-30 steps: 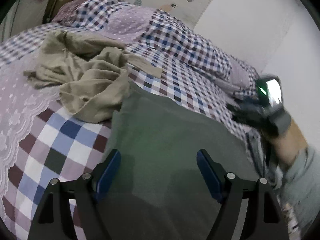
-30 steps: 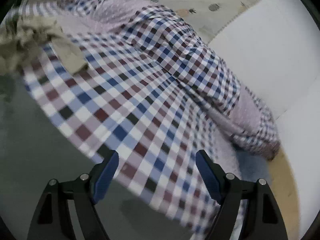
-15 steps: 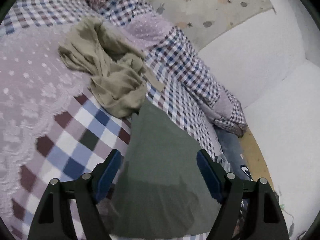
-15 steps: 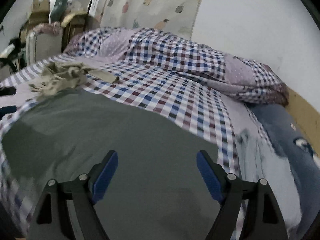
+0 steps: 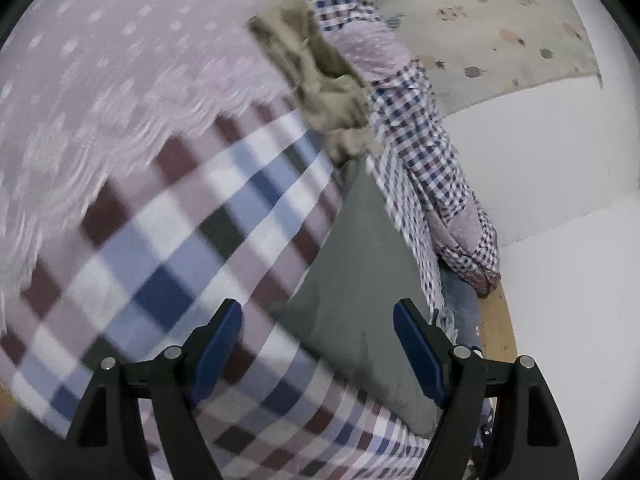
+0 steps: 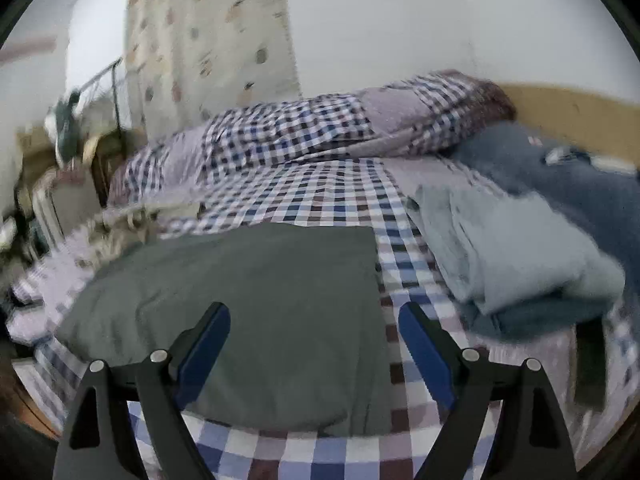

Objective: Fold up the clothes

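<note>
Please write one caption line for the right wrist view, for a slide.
Open right gripper above a flat green garment on a checked bedsheet, with folded pale clothes stacked to its right.

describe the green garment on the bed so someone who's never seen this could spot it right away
On the checked bedspread, look at the near edge. The green garment lies flat there, a plain dull-green slab. The clothes on its right are pale blue and stacked; the beige one is crumpled.

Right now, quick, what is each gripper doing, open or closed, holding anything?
Left gripper: open, holding nothing, above the green garment.
Right gripper: open, holding nothing, above the same garment.
</note>
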A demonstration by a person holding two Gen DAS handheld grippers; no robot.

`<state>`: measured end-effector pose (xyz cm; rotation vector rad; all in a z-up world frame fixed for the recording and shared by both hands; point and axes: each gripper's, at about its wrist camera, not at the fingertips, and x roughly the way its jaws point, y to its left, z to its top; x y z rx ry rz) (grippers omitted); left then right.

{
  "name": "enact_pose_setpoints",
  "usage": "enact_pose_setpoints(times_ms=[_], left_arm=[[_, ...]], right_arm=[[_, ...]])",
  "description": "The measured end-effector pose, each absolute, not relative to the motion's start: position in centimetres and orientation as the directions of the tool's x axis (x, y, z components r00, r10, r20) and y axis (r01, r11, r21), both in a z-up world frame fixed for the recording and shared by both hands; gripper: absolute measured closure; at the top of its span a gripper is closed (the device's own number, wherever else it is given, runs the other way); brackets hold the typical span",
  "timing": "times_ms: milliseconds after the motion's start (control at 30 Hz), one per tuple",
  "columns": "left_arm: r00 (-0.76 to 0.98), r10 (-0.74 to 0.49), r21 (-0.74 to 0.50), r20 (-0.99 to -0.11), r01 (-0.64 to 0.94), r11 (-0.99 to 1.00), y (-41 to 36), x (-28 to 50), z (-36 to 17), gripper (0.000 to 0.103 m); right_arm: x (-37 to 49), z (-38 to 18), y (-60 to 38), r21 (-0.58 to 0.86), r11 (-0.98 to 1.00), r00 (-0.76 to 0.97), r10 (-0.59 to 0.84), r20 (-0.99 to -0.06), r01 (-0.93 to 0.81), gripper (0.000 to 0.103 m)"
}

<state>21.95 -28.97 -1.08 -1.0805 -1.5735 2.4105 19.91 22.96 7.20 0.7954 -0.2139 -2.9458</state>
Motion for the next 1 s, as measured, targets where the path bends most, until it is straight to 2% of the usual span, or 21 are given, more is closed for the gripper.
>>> enact_pose_setpoints(times_ms=[300,467,767,1000], left_arm=[[-0.772,0.443,-0.860,-0.455,0.253,-0.443,-29.2,21.8,-1.3,0.021],[-0.759,0.460,-0.854,-0.461,0.240,-0.460,-28.7,20.8,-1.1,0.021],[-0.759,0.474,-0.867,-0.446,0.234,-0.440,-28.2,19.6,-1.3,0.021],[-0.754,0.488,-0.871,-0.440,0.224,-0.438,-27.8,18.7,-1.3,0.022]], right_arm=[[21.0,4.9,30.6,0.573,-0.816,-0.837,-0.265,-0.480,-0.070,0.014],[21.0,2.6,33.5,0.727,-0.674,-0.808,-0.352,-0.472,-0.132,0.014],[19.9,-1.7,34.7,0.840,-0.496,-0.740,-0.477,-0.475,-0.220,0.014],[18.8,-2.3,33.7,0.838,-0.498,-0.719,-0.497,-0.485,-0.221,0.014]])
